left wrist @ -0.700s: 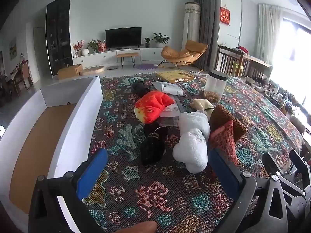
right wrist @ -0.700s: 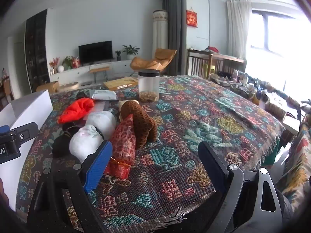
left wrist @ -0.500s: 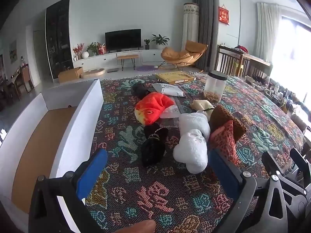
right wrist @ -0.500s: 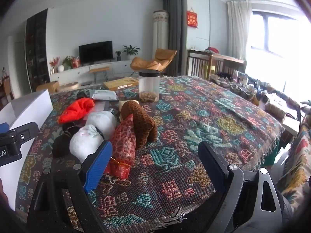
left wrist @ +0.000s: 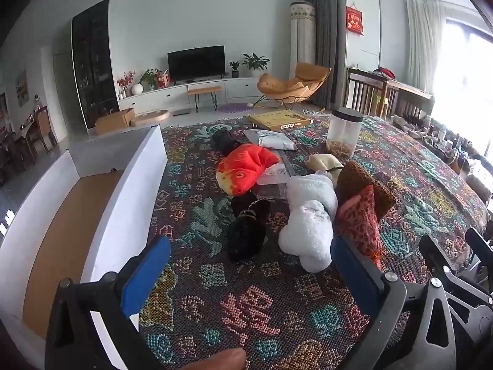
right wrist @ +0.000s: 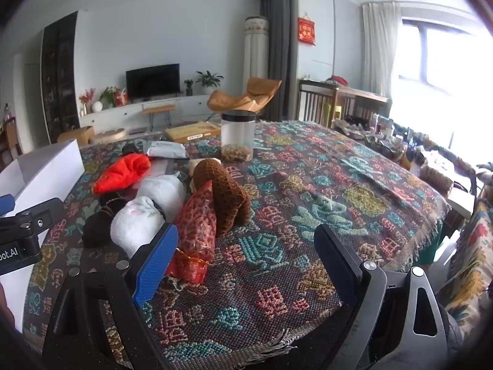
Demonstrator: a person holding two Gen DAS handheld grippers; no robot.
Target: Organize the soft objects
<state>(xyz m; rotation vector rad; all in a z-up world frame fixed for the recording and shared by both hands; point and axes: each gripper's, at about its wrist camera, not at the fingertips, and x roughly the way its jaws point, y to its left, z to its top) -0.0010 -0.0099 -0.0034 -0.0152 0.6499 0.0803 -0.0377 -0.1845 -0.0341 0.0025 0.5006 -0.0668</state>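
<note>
Soft things lie in a heap on the patterned tablecloth [left wrist: 246, 302]: a red fish plush [left wrist: 243, 168], a black pouch [left wrist: 246, 231], a white plush [left wrist: 309, 219], a red patterned pouch [left wrist: 360, 219] and a brown knitted piece [left wrist: 360, 178]. They also show in the right wrist view: fish [right wrist: 123, 172], white plush [right wrist: 138, 222], red pouch [right wrist: 197, 228], brown piece [right wrist: 228, 191]. My left gripper [left wrist: 249, 265] is open and empty, just short of the black pouch and white plush. My right gripper [right wrist: 243, 252] is open and empty, its left finger beside the red pouch.
An open white box [left wrist: 123, 203] with a brown floor stands at the table's left. A clear jar with a black lid [left wrist: 343, 135], a grey packet [left wrist: 271, 138] and a flat yellow box [left wrist: 279, 120] lie behind the heap. Clutter lines the right edge [right wrist: 431, 160].
Both grippers stay open and nearly still. The left wrist view has shifted very slightly; the objects have not moved.
</note>
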